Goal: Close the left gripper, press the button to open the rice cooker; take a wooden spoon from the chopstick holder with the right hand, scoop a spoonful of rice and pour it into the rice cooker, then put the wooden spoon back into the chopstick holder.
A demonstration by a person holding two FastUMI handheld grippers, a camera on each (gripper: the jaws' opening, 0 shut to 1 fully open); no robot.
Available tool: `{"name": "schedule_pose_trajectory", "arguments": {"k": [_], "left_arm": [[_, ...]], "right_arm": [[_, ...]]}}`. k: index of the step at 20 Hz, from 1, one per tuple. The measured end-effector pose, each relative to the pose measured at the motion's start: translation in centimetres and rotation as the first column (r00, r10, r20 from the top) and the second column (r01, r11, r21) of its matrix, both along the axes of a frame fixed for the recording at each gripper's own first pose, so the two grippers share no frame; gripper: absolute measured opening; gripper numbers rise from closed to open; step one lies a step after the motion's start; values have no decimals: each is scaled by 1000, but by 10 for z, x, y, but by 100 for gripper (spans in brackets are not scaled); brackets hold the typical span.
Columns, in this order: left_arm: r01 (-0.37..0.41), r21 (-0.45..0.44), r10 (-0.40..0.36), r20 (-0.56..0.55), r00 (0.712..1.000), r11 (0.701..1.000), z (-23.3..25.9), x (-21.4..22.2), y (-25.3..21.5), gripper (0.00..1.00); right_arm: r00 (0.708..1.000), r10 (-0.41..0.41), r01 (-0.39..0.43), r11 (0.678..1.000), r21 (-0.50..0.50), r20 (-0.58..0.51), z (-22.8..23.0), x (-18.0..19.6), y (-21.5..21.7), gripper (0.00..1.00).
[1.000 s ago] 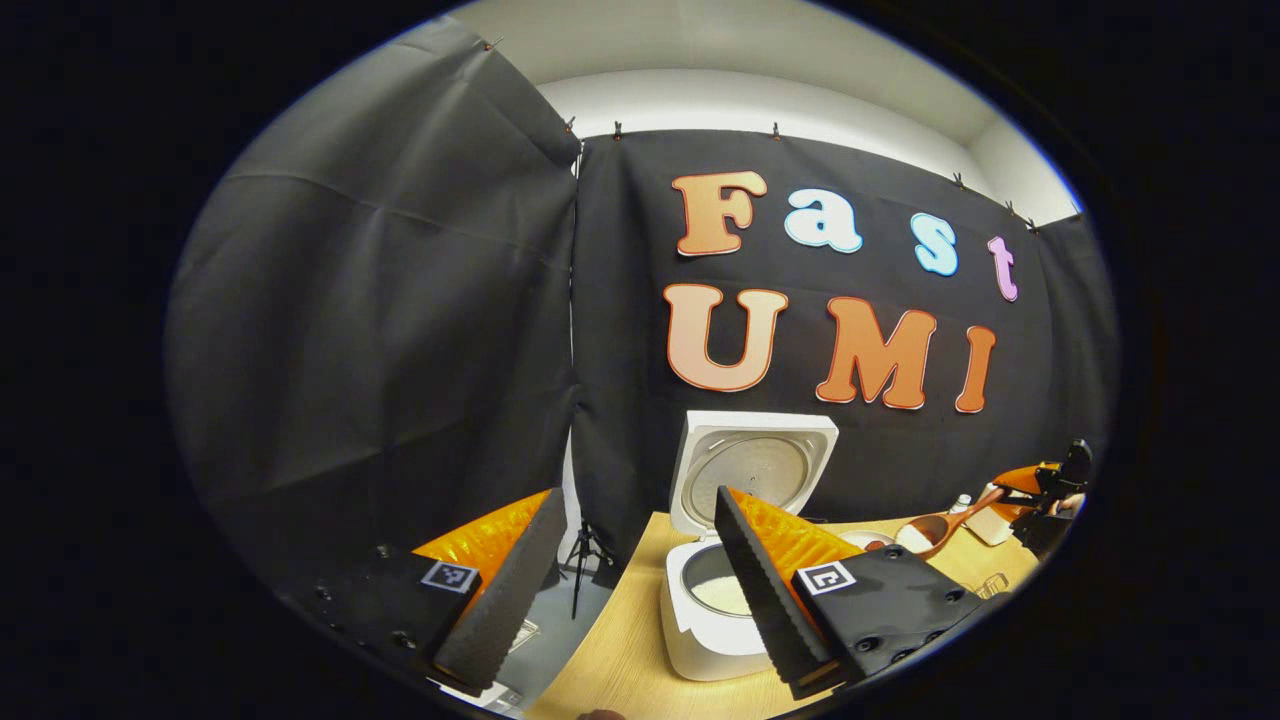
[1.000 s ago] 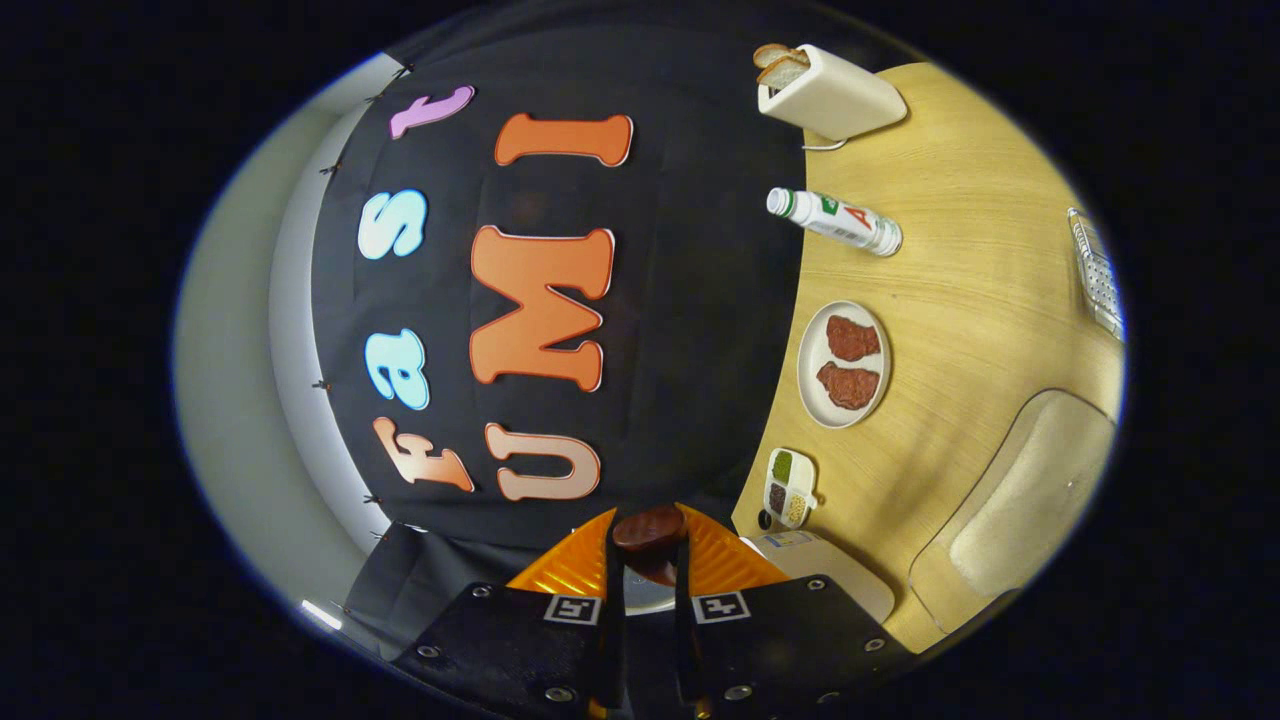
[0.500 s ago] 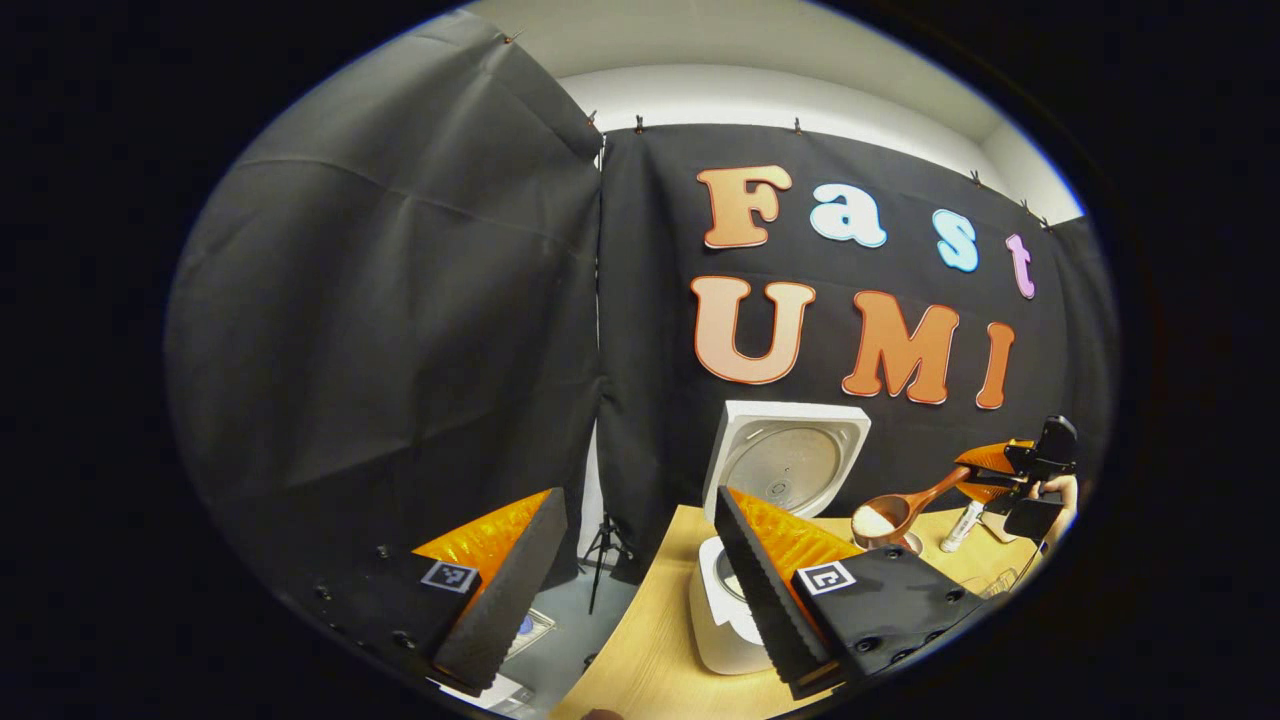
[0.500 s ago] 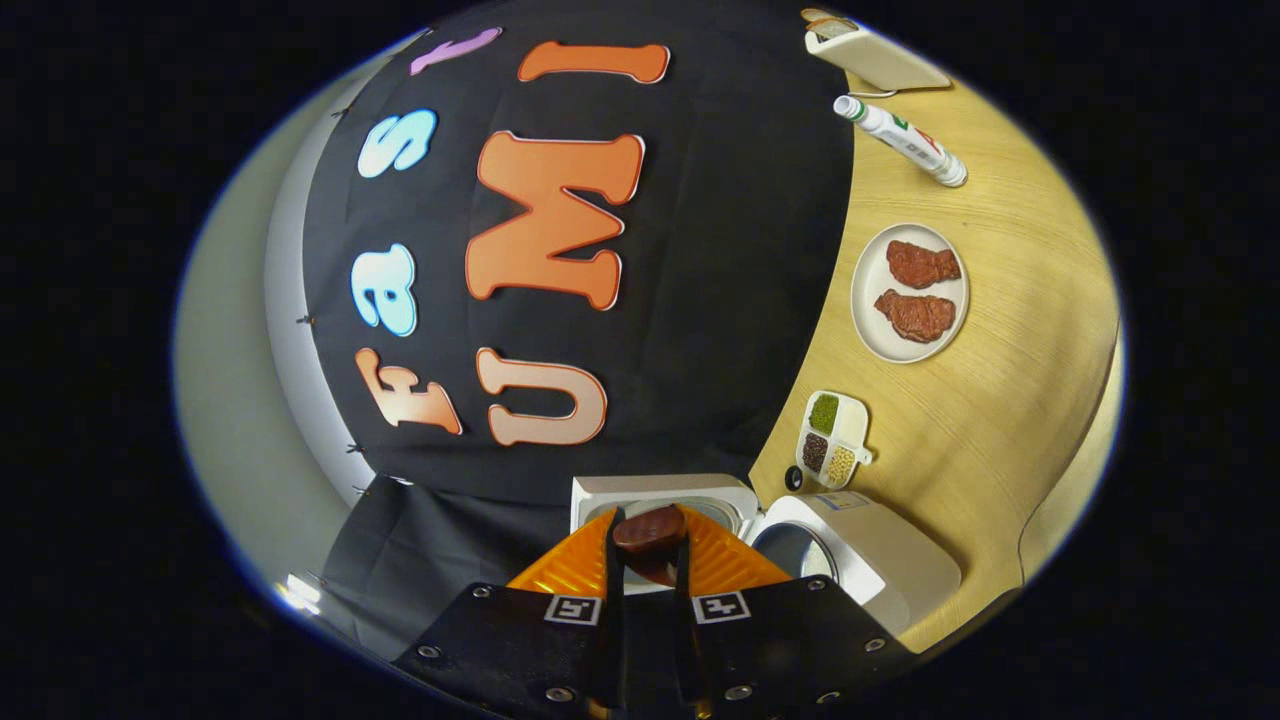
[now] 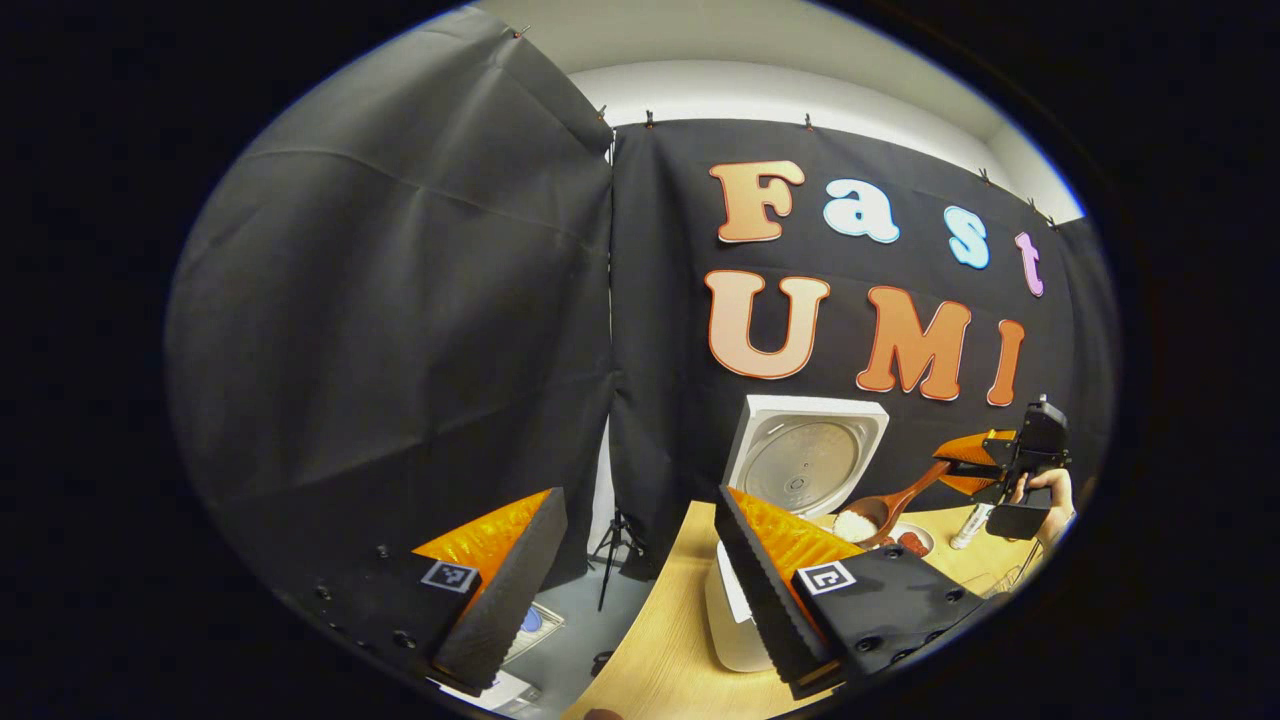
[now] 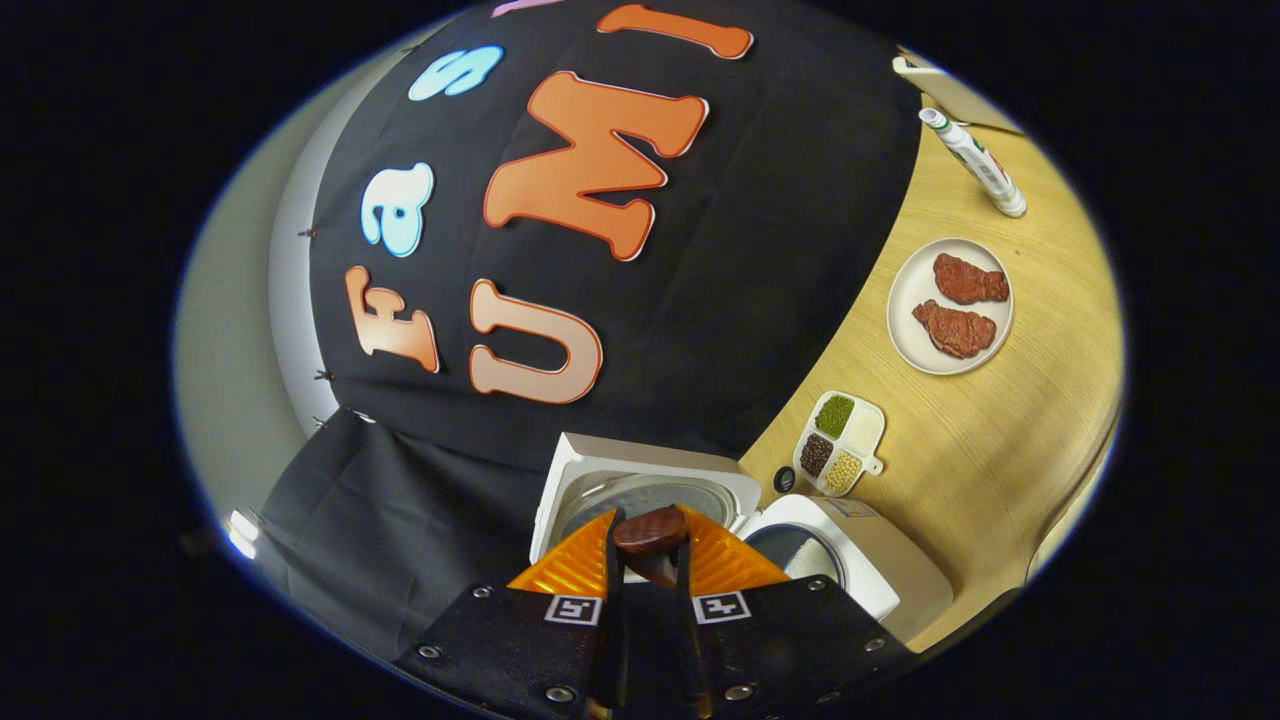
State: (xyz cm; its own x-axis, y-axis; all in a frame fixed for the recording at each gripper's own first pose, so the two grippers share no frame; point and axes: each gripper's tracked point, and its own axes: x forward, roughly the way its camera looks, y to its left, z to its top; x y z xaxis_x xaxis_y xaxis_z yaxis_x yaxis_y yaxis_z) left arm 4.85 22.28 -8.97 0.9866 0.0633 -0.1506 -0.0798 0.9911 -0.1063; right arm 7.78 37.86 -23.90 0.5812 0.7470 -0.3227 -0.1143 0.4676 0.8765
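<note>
Left gripper view: right tool [image 5: 965,468] is clamping the rice-laden wooden spoon [image 5: 880,512] beside the open rice cooker [image 5: 800,470]; left tool [image 5: 640,585] is gaping empty. Early tilting risks spilling onto the counter [image 5: 660,670].

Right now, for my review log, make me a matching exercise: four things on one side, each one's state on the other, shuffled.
Things:
1. rice cooker
2. wooden spoon
3. plate
4. left tongs

States:
A. open, holding nothing
B. carries two pieces of meat
C. lid raised
D. loaded with rice, held by the right tongs

Pairs: 1-C, 2-D, 3-B, 4-A
</note>
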Motion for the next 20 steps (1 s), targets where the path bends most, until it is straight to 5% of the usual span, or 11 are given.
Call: {"name": "schedule_pose_trajectory", "arguments": {"k": [11, 20], "left_arm": [[-1, -7, 1, 9, 1000, 1000, 0, 0, -1, 100], [-7, 0, 7, 3, 1000, 1000, -1, -1, 1, 100]], "right_arm": [[989, 67, -51, 991, -121, 134, 11, -5, 14, 19], [944, 157, -78, 961, -267, 289, 21, -18, 31, 19]]}}
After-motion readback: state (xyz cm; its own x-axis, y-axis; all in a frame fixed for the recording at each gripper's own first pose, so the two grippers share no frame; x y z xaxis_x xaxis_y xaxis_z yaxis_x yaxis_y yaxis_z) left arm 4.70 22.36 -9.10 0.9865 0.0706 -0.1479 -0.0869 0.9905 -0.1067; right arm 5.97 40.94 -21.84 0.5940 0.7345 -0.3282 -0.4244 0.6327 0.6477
